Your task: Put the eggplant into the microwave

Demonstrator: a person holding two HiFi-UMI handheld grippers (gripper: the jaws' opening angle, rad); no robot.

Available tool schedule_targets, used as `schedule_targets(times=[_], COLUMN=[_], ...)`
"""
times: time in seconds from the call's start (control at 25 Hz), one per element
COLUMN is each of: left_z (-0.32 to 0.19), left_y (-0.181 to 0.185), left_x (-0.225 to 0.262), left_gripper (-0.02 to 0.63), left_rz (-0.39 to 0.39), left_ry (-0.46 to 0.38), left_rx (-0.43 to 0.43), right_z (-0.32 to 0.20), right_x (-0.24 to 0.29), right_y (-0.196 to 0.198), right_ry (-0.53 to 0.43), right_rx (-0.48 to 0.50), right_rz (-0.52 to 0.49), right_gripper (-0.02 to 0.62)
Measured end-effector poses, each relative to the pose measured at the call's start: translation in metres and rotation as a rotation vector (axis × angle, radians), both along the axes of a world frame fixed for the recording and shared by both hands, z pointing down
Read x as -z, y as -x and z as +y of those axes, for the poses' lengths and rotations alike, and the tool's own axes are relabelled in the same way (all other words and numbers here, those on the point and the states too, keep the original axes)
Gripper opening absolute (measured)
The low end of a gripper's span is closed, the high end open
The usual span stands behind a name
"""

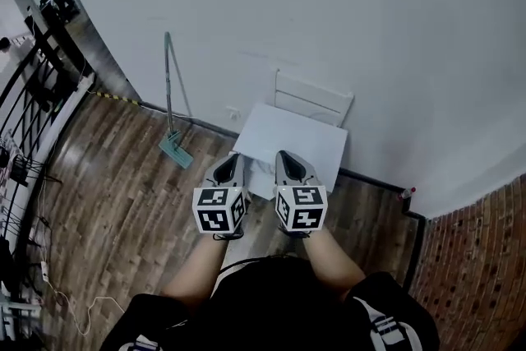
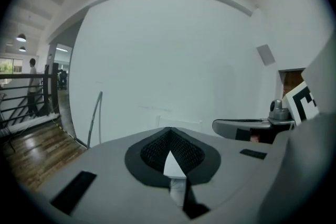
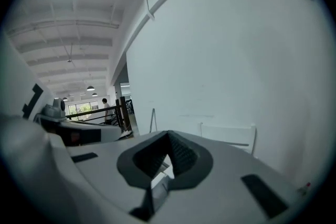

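No eggplant and no microwave shows in any view. In the head view my left gripper (image 1: 231,163) and right gripper (image 1: 285,159) are held side by side in front of my body, pointing at a white wall (image 1: 345,20). Each one's jaws meet at the tip with nothing between them. The left gripper view shows its dark jaws (image 2: 169,131) closed against the white wall, with the right gripper's body (image 2: 252,127) to the right. The right gripper view shows the same closed jaws (image 3: 168,137).
A white folding chair (image 1: 301,136) stands against the wall just past the gripper tips. A long-handled mop (image 1: 171,99) leans on the wall at left. A black railing (image 1: 33,86) runs along the far left. Wood floor (image 1: 123,201) lies below, brick paving (image 1: 481,259) at right.
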State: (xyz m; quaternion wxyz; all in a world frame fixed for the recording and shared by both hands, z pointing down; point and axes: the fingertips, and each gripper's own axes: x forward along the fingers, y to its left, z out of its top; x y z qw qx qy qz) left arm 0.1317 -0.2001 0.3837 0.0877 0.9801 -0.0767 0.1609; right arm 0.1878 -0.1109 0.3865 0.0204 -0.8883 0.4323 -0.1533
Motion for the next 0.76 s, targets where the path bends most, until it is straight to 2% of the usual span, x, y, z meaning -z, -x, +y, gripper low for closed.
schedule_targets(times=[0.16, 0.28, 0.76], left_z=[-0.012, -0.011, 0.002], left_y=[0.011, 0.015, 0.017], left_x=[0.015, 0.007, -0.007], left_gripper=[0.0, 0.0, 0.0], left_rz=[0.031, 0.02, 0.015], left_ry=[-0.018, -0.019, 0.073], left_rx=[0.017, 0.012, -0.044], right_z=[-0.003, -0.005, -0.003], right_x=[0.014, 0.012, 0.008], right_y=[0.004, 0.006, 0.013], right_ry=[-0.024, -0.034, -0.001], right_rx=[-0.009, -0.015, -0.027], right_rz=[0.01, 0.002, 0.014], right_gripper=[0.006, 0.006, 0.006])
